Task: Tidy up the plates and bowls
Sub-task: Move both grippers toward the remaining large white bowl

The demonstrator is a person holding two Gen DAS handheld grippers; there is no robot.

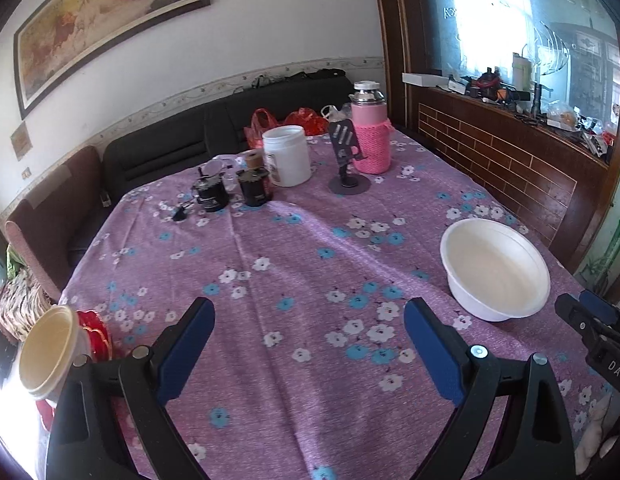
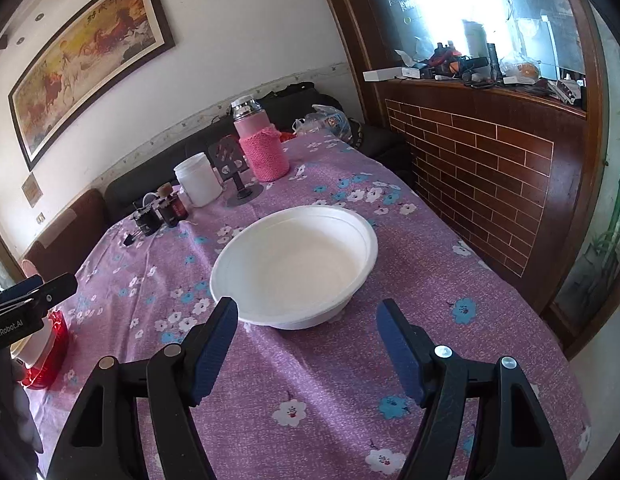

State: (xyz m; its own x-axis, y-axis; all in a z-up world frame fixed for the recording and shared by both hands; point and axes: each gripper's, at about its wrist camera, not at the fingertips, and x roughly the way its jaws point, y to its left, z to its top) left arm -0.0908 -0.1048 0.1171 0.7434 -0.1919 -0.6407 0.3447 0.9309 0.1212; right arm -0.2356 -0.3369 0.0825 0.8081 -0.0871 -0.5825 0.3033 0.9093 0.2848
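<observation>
Flowered purple cloth is covering the counter [image 1: 294, 280] in the left wrist view, and the left claw [image 1: 308, 318] is hanging over a bare stretch of it with its blue-padded fingers spread wide and nothing between them. A white bowl [image 1: 495, 268] is sitting upright on the cloth off to the right, near the counter's edge, well apart from this claw. At the left edge a cream cup [image 1: 46, 354] is lying tilted on its side against something red. Toward the far end a white jar [image 1: 287, 156], a pink bottle [image 1: 370, 136] in a knitted sleeve, a phone stand [image 1: 346, 156] and two small dark jars [image 1: 232, 192] are standing grouped together. The tip of the right claw [image 1: 590, 316] is poking in at the right edge, just beside the bowl.

In the right wrist view, the right claw [image 2: 306, 320] is also standing spread and empty, its fingers [image 2: 216, 348] pointing at the white bowl [image 2: 294, 264], which is resting just ahead of the tips; I cannot tell whether they are touching its rim. The left claw [image 2: 34, 290] is showing at the left edge, above a red container [image 2: 50, 356].
</observation>
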